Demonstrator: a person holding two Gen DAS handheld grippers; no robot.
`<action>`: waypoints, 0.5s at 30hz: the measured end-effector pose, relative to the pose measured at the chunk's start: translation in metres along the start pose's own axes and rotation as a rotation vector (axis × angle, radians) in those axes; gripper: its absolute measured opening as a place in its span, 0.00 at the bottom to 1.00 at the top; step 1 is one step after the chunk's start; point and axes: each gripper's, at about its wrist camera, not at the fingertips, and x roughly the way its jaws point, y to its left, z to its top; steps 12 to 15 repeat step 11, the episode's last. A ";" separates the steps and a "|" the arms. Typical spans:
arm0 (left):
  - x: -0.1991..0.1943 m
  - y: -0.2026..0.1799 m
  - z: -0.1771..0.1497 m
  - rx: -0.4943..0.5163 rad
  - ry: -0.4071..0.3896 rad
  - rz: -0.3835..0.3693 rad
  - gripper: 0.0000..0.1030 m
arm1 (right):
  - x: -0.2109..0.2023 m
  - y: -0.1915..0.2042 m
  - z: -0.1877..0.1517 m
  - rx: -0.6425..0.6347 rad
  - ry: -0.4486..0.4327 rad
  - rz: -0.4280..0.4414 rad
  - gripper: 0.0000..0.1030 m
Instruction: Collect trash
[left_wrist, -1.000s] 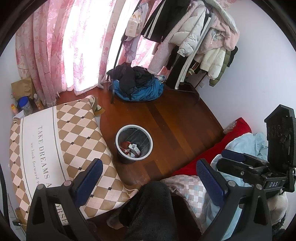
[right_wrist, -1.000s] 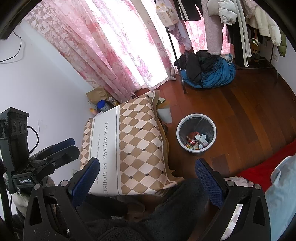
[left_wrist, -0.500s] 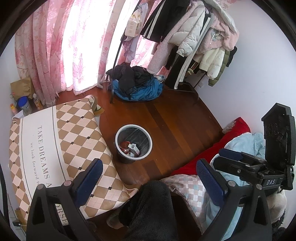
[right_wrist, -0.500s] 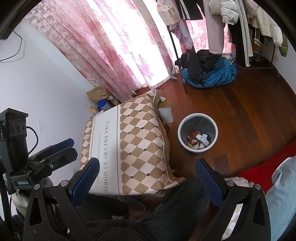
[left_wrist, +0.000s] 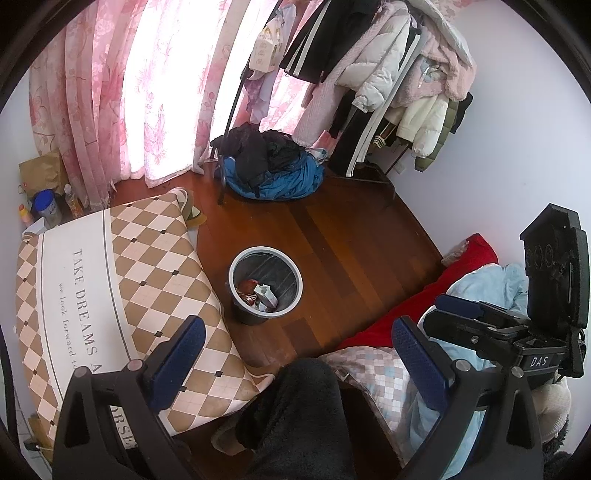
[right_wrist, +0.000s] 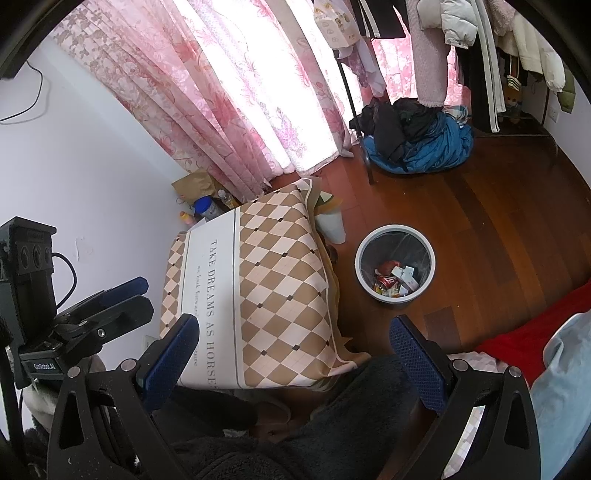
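A grey waste bin (left_wrist: 265, 284) stands on the wooden floor beside the table and holds several wrappers and packets (left_wrist: 258, 293). It also shows in the right wrist view (right_wrist: 394, 270). My left gripper (left_wrist: 295, 354) is open and empty, held high above the floor. My right gripper (right_wrist: 293, 350) is open and empty too, at about the same height. Each gripper shows in the other's view, the right one (left_wrist: 476, 325) at the right edge and the left one (right_wrist: 107, 310) at the left edge.
A low table with a checked brown-and-cream cloth (left_wrist: 103, 295) stands left of the bin. A pile of dark and blue clothes (left_wrist: 269, 170) lies under a coat rack (left_wrist: 388, 74). Bottles and a paper bag (left_wrist: 44, 192) sit in the corner by the pink curtains. Bedding (left_wrist: 480, 280) lies on the right.
Both views have shifted only slightly. The grippers stay open and empty, and the bin has not moved.
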 end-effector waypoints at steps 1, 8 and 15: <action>0.000 0.000 0.000 0.000 0.000 -0.001 1.00 | 0.000 0.000 0.000 0.000 0.000 0.000 1.00; 0.001 0.000 0.000 -0.005 -0.005 -0.008 1.00 | 0.000 0.000 0.001 0.001 0.002 0.001 1.00; 0.001 0.000 -0.001 -0.012 -0.004 -0.012 1.00 | 0.001 0.000 0.002 -0.001 0.005 0.000 1.00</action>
